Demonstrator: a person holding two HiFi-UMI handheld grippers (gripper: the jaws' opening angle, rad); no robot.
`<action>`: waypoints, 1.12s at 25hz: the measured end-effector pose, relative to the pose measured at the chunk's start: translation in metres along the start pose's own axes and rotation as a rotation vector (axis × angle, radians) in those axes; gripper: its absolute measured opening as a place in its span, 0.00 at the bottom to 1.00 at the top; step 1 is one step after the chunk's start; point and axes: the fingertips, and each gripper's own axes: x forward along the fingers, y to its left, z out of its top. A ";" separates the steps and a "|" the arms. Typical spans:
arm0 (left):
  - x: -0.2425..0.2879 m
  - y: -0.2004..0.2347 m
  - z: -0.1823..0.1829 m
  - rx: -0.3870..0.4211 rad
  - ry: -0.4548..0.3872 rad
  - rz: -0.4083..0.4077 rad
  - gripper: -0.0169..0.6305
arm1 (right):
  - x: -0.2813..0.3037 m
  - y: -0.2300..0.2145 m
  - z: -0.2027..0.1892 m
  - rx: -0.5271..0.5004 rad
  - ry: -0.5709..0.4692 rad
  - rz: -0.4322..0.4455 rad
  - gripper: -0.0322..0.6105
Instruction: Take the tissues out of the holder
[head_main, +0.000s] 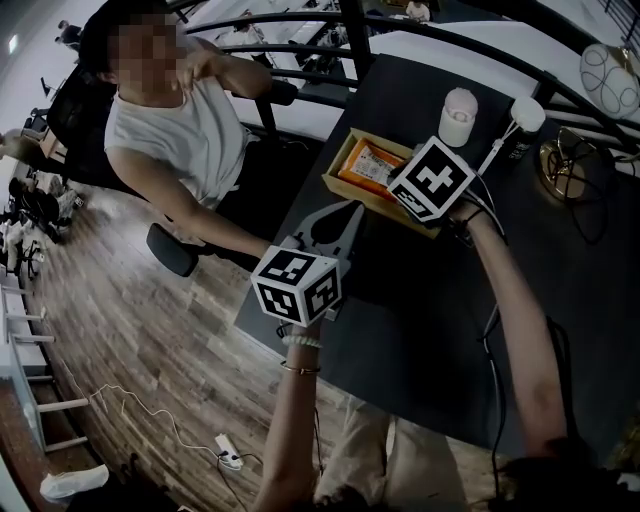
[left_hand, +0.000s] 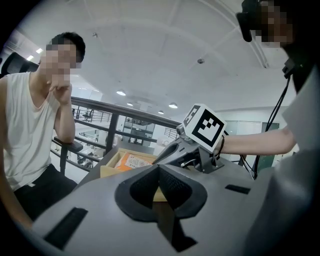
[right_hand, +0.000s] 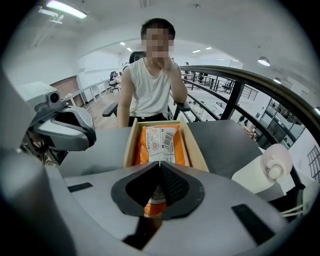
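Note:
An orange tissue pack with a white label lies in a shallow wooden holder on the dark table. My right gripper is at the holder's near end, its tips pressed together on the pack's wrapper. The left gripper hovers just left of the holder, pointing at it, shut with nothing between its jaws. The left gripper view shows the holder, the pack and the right gripper bent over them.
A white roll and a white ball-headed lamp stand behind the holder. Cables and a gold round object lie at the right. A seated person leans on the railing past the table's far-left edge.

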 end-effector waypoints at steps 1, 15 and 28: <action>0.000 -0.001 0.000 -0.001 0.001 -0.002 0.04 | -0.001 0.000 0.000 0.002 -0.011 -0.004 0.08; 0.006 -0.018 0.012 0.008 -0.016 -0.040 0.04 | -0.044 -0.006 0.010 0.030 -0.213 -0.064 0.07; -0.023 -0.041 0.048 0.034 -0.089 -0.043 0.04 | -0.132 0.014 0.037 0.009 -0.372 -0.116 0.07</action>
